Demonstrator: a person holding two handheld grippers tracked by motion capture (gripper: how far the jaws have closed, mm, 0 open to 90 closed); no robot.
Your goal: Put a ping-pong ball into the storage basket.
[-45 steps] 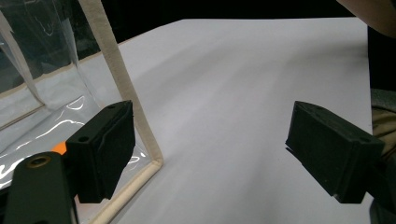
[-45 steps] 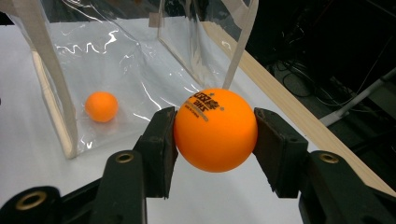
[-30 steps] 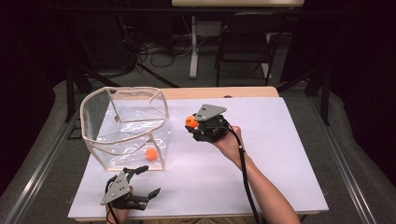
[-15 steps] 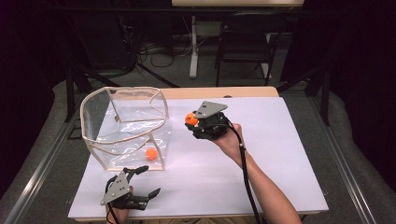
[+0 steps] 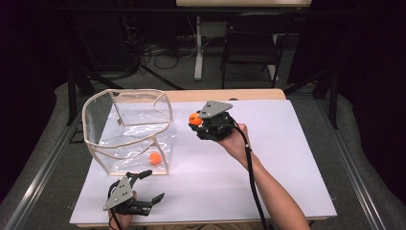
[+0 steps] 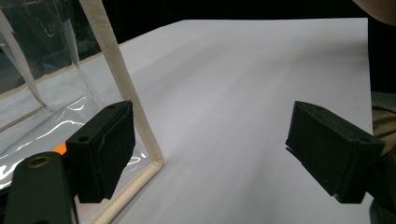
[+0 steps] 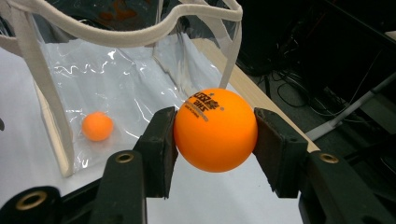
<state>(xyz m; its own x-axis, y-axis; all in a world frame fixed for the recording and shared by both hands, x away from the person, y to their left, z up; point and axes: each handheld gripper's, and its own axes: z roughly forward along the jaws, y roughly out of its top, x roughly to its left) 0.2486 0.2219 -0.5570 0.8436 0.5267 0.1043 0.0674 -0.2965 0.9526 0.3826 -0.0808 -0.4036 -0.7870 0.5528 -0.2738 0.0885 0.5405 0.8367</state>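
pretty much same as before, right gripper (image 7: 212, 140) still clamped on ball (image 7: 215, 129), round so no long axis, print up top, left gripper (image 6: 210, 149) wide open, empty, beside bag (image 5: 129, 129) on desk (image 5: 287, 158)

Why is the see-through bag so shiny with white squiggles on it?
Right gripper view: room light glints off the wrinkled plastic of the clear bag, while the held orange ball looks sharp. High view: the same glare streaks the bag's bottom, and the room behind is dark. Left gripper view: the near black jaws look slightly soft.

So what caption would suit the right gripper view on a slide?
Right gripper shut on an orange ball beside a clear bag holding another ball.
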